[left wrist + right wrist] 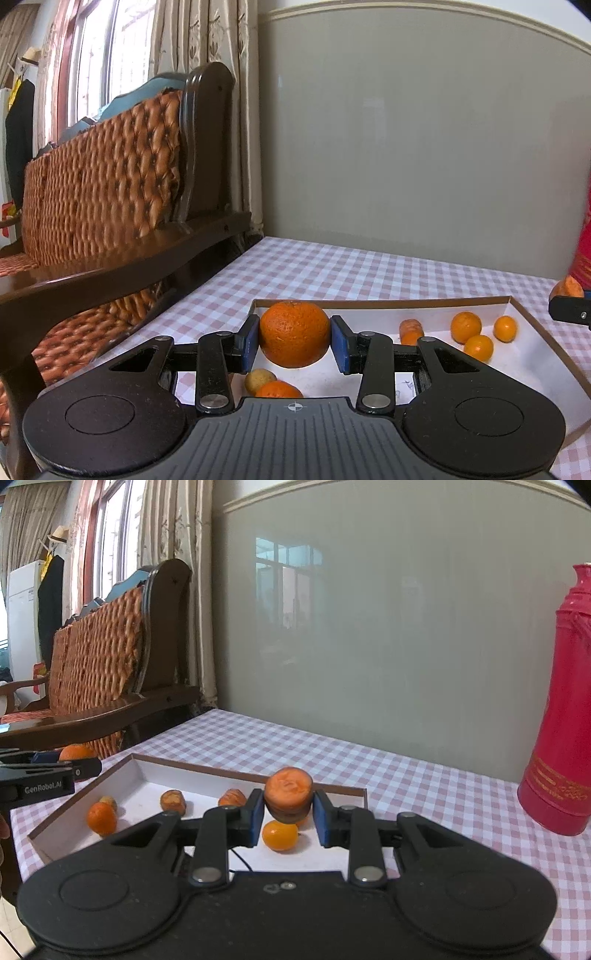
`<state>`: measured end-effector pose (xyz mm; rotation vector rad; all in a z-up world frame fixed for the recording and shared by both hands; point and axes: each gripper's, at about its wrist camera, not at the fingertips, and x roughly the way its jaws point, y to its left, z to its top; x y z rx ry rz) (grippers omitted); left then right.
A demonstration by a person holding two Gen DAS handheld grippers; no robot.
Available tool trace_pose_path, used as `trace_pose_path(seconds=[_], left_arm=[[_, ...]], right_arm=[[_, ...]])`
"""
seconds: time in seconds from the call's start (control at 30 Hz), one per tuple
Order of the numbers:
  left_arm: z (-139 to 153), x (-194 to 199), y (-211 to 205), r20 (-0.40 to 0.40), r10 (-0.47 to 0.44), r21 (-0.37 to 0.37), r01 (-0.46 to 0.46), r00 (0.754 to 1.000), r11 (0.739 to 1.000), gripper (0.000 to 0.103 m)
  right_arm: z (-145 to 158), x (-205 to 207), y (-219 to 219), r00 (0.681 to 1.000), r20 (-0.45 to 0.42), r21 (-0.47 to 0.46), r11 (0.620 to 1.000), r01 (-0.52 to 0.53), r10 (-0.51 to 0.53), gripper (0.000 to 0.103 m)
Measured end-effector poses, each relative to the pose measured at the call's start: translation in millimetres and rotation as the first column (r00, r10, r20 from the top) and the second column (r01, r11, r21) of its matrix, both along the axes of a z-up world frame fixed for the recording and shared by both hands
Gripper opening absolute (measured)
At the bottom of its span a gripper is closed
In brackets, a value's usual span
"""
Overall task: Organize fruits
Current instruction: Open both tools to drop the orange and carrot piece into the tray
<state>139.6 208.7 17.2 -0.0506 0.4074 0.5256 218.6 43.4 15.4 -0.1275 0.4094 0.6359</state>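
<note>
My left gripper (294,341) is shut on a large orange (294,334) and holds it above the near left part of a shallow white tray (532,325). My right gripper (289,810) is shut on a cut orange-fleshed chunk (288,792), held above the tray (74,805). Small oranges (466,327) and another cut chunk (411,331) lie in the tray. The right gripper with its chunk shows at the right edge of the left wrist view (567,295); the left gripper and its orange show at the left of the right wrist view (75,753).
The tray sits on a pink checked tablecloth (424,775) against a grey wall. A tall red thermos (565,709) stands at the right. A wooden bench with a woven cushion (103,192) stands along the table's left edge.
</note>
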Motion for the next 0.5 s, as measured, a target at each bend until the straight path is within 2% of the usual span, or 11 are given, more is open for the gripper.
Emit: trace_pose_path(seconds=[0.4, 0.43, 0.47, 0.5], left_arm=[[-11, 29, 6, -0.055, 0.010, -0.030, -0.012, 0.998, 0.999, 0.041], [-11, 27, 7, -0.039, 0.024, -0.033, -0.025, 0.999, 0.999, 0.063], [-10, 23, 7, -0.015, 0.041, -0.028, -0.041, 0.999, 0.999, 0.103], [-8, 20, 7, 0.016, 0.052, -0.010, -0.052, 0.999, 0.999, 0.103]], right_arm=[[-9, 30, 15, 0.998, -0.064, -0.036, 0.999, -0.002, 0.000, 0.020], [-11, 34, 20, 0.997, -0.073, -0.069, 0.998, 0.001, -0.006, 0.020], [-11, 35, 22, 0.997, -0.062, -0.100, 0.994, 0.031, -0.037, 0.030], [-11, 34, 21, 0.996, -0.020, -0.102, 0.991, 0.085, -0.087, 0.062]])
